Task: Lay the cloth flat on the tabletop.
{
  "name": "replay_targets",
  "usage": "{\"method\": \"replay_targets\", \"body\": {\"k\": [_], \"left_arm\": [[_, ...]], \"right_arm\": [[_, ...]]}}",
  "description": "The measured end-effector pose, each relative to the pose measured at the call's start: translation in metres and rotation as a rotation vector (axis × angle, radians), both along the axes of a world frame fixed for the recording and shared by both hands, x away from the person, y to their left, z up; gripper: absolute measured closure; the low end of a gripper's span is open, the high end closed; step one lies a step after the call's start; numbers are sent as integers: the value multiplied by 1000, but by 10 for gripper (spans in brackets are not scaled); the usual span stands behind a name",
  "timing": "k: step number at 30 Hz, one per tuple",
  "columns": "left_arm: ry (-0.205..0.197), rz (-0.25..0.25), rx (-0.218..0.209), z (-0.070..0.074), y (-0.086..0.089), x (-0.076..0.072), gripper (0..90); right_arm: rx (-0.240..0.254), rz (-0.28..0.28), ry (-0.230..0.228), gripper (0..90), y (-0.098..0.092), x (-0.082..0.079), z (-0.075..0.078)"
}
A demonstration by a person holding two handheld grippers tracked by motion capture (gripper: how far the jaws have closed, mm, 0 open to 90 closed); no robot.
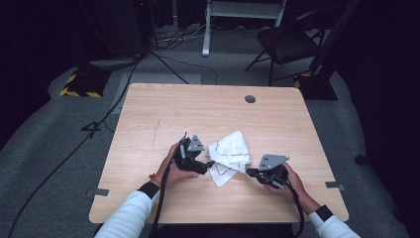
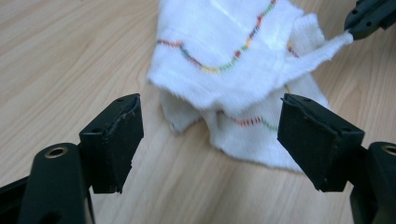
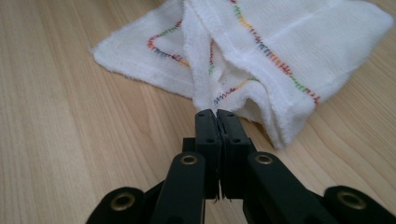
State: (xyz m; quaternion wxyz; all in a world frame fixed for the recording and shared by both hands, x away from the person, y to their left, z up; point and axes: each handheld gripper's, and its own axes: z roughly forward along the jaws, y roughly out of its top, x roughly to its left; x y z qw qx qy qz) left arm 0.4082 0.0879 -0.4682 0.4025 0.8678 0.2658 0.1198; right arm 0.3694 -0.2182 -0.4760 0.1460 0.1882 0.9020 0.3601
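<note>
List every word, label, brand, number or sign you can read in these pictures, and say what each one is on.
None: no readable text stands on anything.
White cloth: coloured stitched lines, no letters.
Wooden table: bare wood grain, no label.
Left gripper and right gripper: plain black jaws, no marking to be made out.
Yellow and black striped base on the floor: warning stripes, no words.

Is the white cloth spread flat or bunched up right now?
Bunched up. The white cloth lies in rumpled, overlapping folds on the table, one corner pinched in the shut right gripper.
</note>
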Motion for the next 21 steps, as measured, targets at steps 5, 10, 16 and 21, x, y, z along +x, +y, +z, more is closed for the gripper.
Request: {"method": "replay_targets", "body": {"k": [5,10,16,21], "left_arm": [[4,-40,26,-2,-11,8,273],[16,-82,55,-7,-22,12,270],[-11,-146,95,-10,-32,16,451],[-29,-190,101,-5,-36,19,633]], "right_arm": [[-13,-25,-13,883,-11,0,1],[-17,-62,-29,883,-27,1,2],[-9,-126,-43,882,-47,5,4],[-10,-154,-54,881,-53,8,4]]}}
